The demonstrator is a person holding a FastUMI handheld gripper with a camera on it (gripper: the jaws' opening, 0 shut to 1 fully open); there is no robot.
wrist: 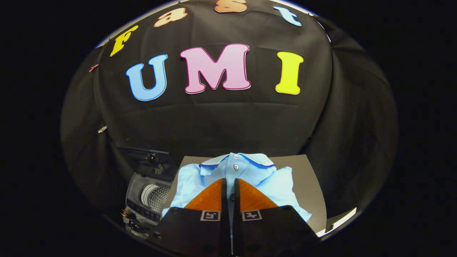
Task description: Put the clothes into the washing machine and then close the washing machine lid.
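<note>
Light blue polo shirt (250, 175) lying folded and flat on a grey board (307, 182), collar at twelve o'clock from the fingers, button placket running straight back toward six, so long axis in line with the gripper (230, 187). Fingers drawn nearly together over the placket, only a thin slot of fabric and one button showing between them; whether pinching cloth or merely resting above it, hard to tell from this angle, probably closing on a fold at the shirt's midline. Sleeves spreading to roughly ten and three o'clock of the fingertips. Washing machine (150, 194) sitting low at about nine o'clock, just beside the board's edge, lid (150, 159) raised behind it and the perforated drum (157, 198) open to view. Coming move likely a lift, then a carry toward nine and down into the drum, shirt trailing lengthwise.
</note>
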